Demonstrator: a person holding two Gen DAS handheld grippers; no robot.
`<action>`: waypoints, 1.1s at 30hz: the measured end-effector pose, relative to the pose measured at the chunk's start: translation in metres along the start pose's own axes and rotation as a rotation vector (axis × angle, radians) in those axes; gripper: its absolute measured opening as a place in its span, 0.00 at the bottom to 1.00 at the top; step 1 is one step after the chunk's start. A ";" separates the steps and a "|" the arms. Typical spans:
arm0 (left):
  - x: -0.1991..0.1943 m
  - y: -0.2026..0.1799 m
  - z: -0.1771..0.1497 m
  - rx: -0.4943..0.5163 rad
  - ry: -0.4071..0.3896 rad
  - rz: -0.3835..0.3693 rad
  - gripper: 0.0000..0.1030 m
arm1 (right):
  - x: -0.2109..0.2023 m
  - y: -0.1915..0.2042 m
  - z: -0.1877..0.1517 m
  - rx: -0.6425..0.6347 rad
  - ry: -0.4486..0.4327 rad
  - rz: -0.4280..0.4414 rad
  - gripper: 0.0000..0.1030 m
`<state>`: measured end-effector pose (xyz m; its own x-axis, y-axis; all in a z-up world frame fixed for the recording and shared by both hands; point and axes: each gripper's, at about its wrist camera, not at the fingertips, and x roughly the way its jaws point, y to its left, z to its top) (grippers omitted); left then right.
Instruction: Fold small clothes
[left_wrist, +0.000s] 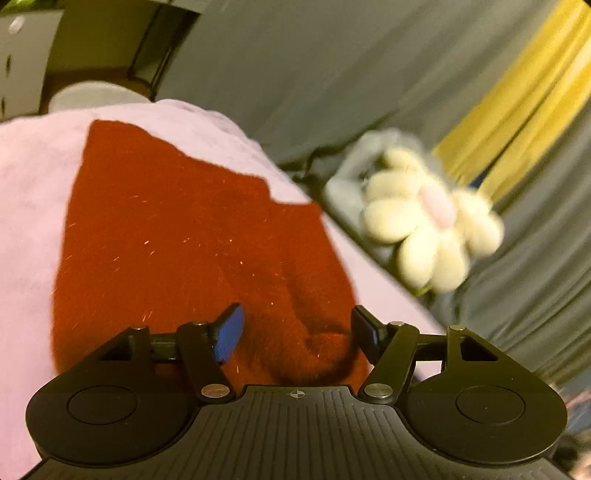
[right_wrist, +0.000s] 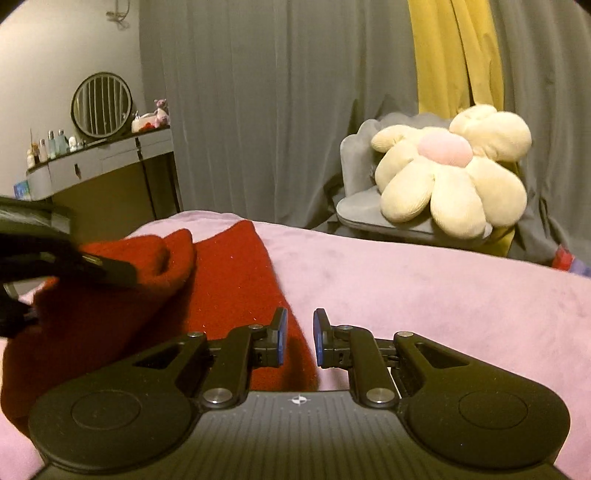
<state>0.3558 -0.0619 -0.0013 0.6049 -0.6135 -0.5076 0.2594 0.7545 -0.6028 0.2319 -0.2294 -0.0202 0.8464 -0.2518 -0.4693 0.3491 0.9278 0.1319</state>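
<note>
Your left gripper (left_wrist: 297, 338) stands released over the red garment (left_wrist: 177, 229); your right gripper (right_wrist: 300, 339), nearly clenched, seemingly grasps nothing. Unpinned, the raised fold may spring open.

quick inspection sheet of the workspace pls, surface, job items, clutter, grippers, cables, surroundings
surface: pink blanket, soft, covers the work area.
job's things: one red knit garment lying on the blanket, its near part bunched into a fold.
clutter: nothing seen on the blanket besides the garment.
grippers: left gripper open above the bunched red fabric, pads not pressing it; right gripper with a narrow gap, nothing between the pads, over the garment's right edge.
cables: nothing seen.
surroundings: grey curtain with a yellow curtain, flower cushion on a grey chair, dressing table with round mirror and bottles.
</note>
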 end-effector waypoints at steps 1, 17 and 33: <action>-0.015 0.006 -0.002 -0.026 -0.017 -0.012 0.67 | -0.002 0.003 0.000 0.001 -0.004 0.014 0.14; -0.068 0.081 -0.027 -0.125 -0.083 0.246 0.69 | -0.070 0.071 0.011 -0.100 -0.245 0.391 0.14; -0.047 0.073 -0.037 -0.065 -0.035 0.259 0.76 | 0.019 0.035 0.000 0.025 0.141 0.337 0.39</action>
<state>0.3189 0.0129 -0.0440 0.6710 -0.3927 -0.6289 0.0442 0.8679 -0.4948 0.2600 -0.2016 -0.0241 0.8525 0.1092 -0.5113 0.0710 0.9447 0.3200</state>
